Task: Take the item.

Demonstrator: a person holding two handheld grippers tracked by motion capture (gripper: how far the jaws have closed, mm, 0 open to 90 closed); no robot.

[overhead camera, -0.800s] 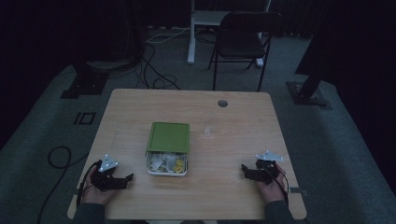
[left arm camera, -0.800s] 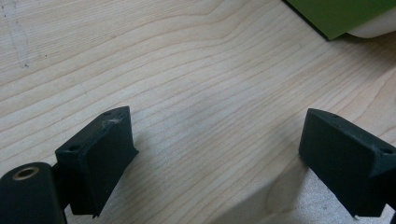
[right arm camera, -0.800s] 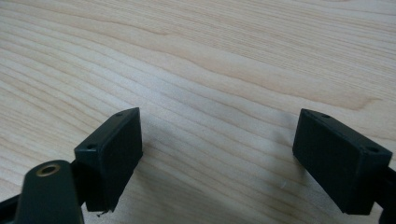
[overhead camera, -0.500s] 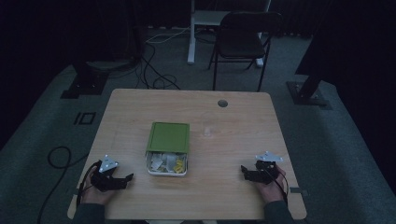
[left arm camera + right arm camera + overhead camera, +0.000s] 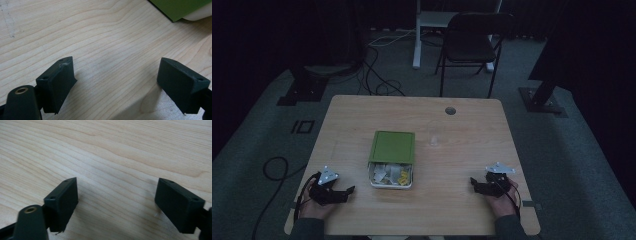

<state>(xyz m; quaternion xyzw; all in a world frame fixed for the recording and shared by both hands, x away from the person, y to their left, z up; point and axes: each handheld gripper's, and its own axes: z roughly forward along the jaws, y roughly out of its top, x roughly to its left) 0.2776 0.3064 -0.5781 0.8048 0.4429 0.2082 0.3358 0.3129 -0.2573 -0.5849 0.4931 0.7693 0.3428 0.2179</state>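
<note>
Two grippers rest spread wide near the counter's front corners, with a half-covered white box between them.

We see the left gripper (image 5: 348,190) near the front left corner of the wooden counter (image 5: 462,130) and the right gripper (image 5: 473,184) near the front right corner, each held in a hand, jaws wide apart with bare wood between them in both gripper views. Between them, nearer the front edge than the back, sits a white box (image 5: 390,176) with a green lid (image 5: 392,147) slid back over its far half; the open near half holds pale scraps and something yellow that we cannot make out. The rest of the counter lies bare up to a round hole (image 5: 450,110) by the back edge. The left gripper view cuts off the lid's corner (image 5: 180,7) at its top edge. The room beyond is dim; a chair (image 5: 472,45) stands behind the counter.
</note>
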